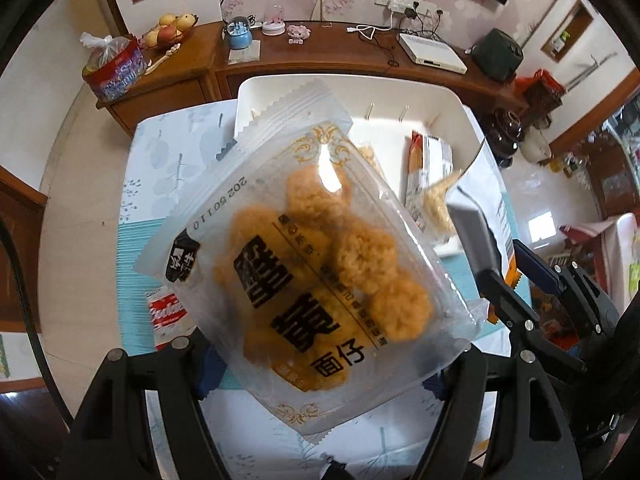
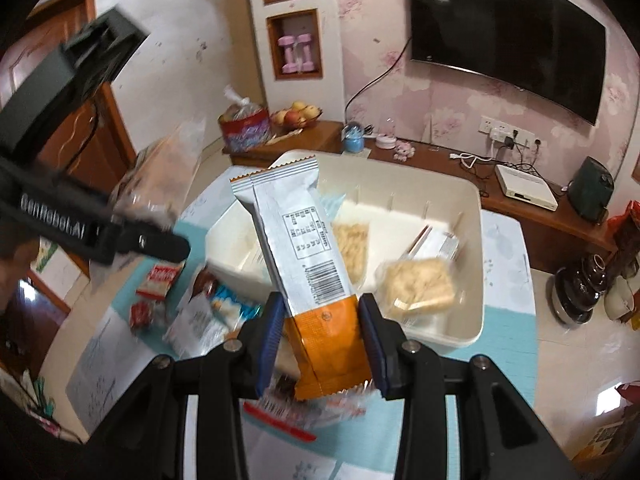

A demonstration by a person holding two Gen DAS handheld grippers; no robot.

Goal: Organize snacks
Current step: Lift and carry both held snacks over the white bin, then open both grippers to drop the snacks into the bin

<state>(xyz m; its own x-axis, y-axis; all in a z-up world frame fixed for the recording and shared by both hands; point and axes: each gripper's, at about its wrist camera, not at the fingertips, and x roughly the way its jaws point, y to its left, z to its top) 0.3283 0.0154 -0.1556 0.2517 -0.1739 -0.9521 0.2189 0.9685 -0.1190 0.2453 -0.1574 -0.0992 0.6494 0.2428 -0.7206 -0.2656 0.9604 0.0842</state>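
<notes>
A clear pack of golden round snacks (image 1: 320, 264) hangs above the table, and my left gripper (image 1: 328, 368) is shut on its lower part, one finger on each side edge. My right gripper (image 2: 322, 340) is shut on the orange end of a silver-and-orange snack bar (image 2: 304, 240), which stands up in front of the white bin (image 2: 474, 240). The bin holds packs of pale crackers (image 2: 416, 284) between thin dividers. In the right wrist view the clear pack (image 2: 160, 184) is blurred at upper left beside one of the left gripper's fingers (image 2: 160, 242). The right gripper (image 1: 516, 276) shows at the right edge of the left wrist view.
Several loose snacks lie on the pale blue tablecloth left of the bin, among them red-and-white packs (image 2: 160, 276) and a blue one (image 2: 232, 308). Behind the table a wooden sideboard (image 1: 320, 56) carries a fruit bowl (image 1: 168, 32), a bagged tin and a white box.
</notes>
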